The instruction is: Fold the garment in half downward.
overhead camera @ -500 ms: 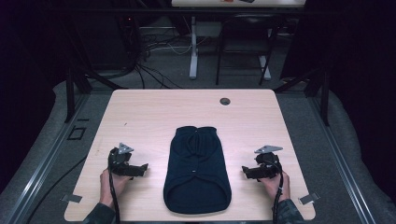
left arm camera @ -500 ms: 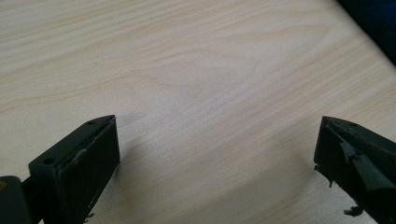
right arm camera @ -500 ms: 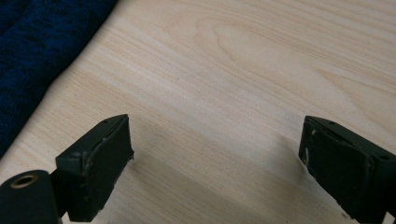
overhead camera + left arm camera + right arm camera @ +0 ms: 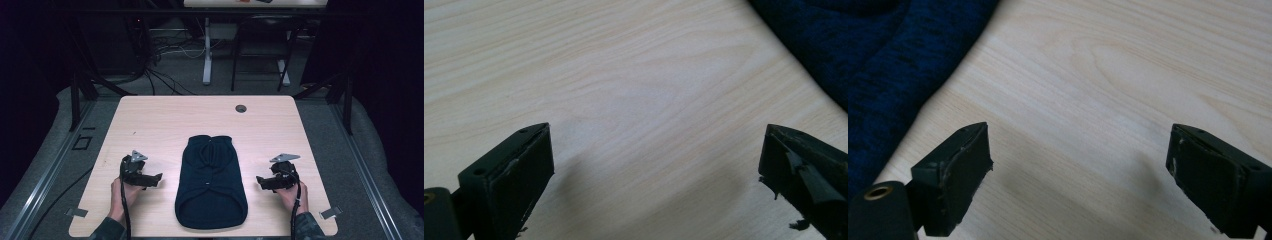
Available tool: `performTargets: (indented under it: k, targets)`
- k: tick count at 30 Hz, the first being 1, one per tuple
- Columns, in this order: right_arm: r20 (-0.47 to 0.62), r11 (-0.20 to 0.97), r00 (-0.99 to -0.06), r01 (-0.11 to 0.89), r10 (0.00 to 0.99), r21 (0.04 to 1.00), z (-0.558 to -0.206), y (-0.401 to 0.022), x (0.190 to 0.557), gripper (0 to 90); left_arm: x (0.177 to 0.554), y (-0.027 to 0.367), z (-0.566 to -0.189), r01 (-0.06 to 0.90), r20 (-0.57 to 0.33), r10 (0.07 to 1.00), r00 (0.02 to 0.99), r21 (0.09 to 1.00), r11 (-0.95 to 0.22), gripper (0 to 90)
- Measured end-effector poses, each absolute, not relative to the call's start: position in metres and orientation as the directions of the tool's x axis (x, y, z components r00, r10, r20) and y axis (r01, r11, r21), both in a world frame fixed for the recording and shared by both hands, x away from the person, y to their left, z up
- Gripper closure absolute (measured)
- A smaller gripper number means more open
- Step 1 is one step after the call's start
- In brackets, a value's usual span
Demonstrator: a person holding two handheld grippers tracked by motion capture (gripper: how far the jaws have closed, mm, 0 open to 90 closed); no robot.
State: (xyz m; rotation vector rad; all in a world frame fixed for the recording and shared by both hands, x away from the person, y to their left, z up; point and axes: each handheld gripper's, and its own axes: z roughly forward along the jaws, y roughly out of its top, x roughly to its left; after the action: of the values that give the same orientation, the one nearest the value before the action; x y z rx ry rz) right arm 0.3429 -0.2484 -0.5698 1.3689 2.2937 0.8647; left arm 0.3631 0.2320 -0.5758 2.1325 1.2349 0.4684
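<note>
A dark navy knitted garment (image 4: 211,181) lies flat in the middle of the light wooden table (image 4: 165,120), its neck end away from me. My left gripper (image 4: 156,178) rests on the table to the garment's left, open, jaws toward the cloth. My right gripper (image 4: 261,181) rests on the table to the garment's right, open, also facing the cloth. In the left gripper view the wide-apart jaws frame bare wood, with the garment (image 4: 809,40) at the upper right. The right gripper view has the garment (image 4: 893,65) at the upper left, beyond the spread jaws.
A small round grommet hole (image 4: 241,108) sits near the table's far edge. Beyond the table stand desk legs (image 4: 207,50), cables on the floor and a dark frame. Tape marks (image 4: 330,213) lie by the near corners.
</note>
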Motion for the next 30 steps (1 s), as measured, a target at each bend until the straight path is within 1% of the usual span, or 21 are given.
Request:
performTargets:
  k: [6, 12, 21, 26, 30]
  targets:
    - [0.04, 0.364, -0.509, 0.665, 0.86, 0.652, -0.566, -0.239, 0.347, 10.3, 0.367, 0.219, -0.572, 0.637, -0.025, 0.855, 0.517, 0.678, -0.366, 0.4]
    - [0.039, 0.377, -0.529, 0.652, 0.848, 0.658, -0.562, -0.228, 0.35, 10.3, 0.368, 0.207, -0.572, 0.631, -0.015, 0.841, 0.541, 0.668, -0.394, 0.3]
    - [0.04, 0.396, -0.559, 0.635, 0.828, 0.663, -0.552, -0.217, 0.358, 10.4, 0.378, 0.203, -0.565, 0.623, -0.03, 0.833, 0.552, 0.679, -0.388, 0.2]
    - [0.056, 0.387, -0.563, 0.634, 0.825, 0.67, -0.549, -0.213, 0.363, 10.0, 0.385, 0.199, -0.562, 0.618, -0.034, 0.83, 0.556, 0.686, -0.385, 0.2]
    - [0.052, 0.398, -0.57, 0.633, 0.82, 0.664, -0.547, -0.208, 0.368, 9.9, 0.392, 0.194, -0.559, 0.623, -0.04, 0.822, 0.569, 0.674, -0.398, 0.2]
